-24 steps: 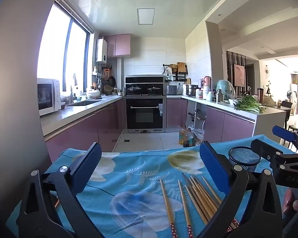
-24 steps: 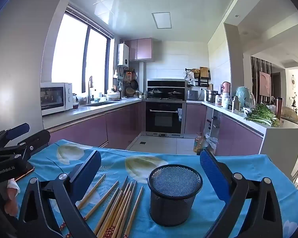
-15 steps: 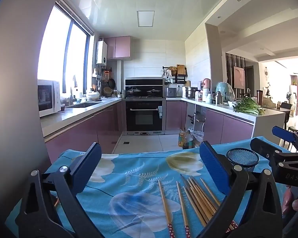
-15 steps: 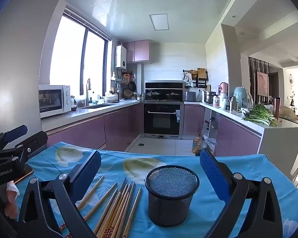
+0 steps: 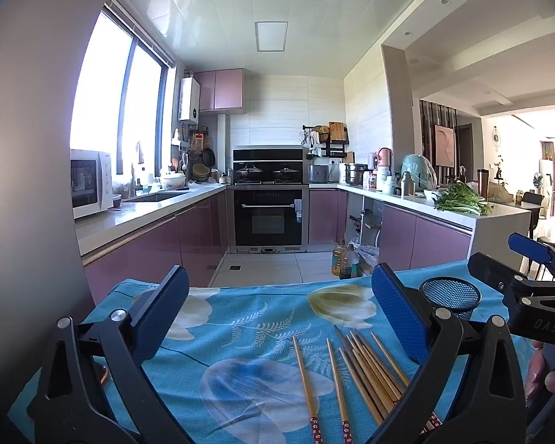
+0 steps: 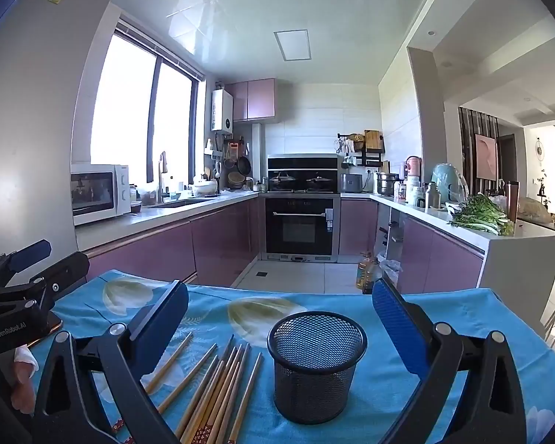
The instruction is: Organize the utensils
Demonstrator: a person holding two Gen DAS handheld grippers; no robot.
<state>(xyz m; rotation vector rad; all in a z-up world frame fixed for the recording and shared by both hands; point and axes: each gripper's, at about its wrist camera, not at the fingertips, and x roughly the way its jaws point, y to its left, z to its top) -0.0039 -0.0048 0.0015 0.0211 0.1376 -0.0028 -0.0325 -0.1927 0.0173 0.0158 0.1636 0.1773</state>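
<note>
While the person is standing at the table draped in a blue floral tablecloth (image 5: 248,318), both grippers are hovering just above it, pointing toward the kitchen. The left gripper (image 5: 277,318) is gaping as wide as it goes and gripping nothing, with the bamboo chopsticks (image 5: 366,366) lying on the cloth below, toward its right finger. The right gripper (image 6: 277,318) is likewise spread fully and empty, the black mesh holder (image 6: 316,364) standing upright between its fingers, untouched, and the chopsticks (image 6: 218,384) are lying in a loose row just left of that holder.
</note>
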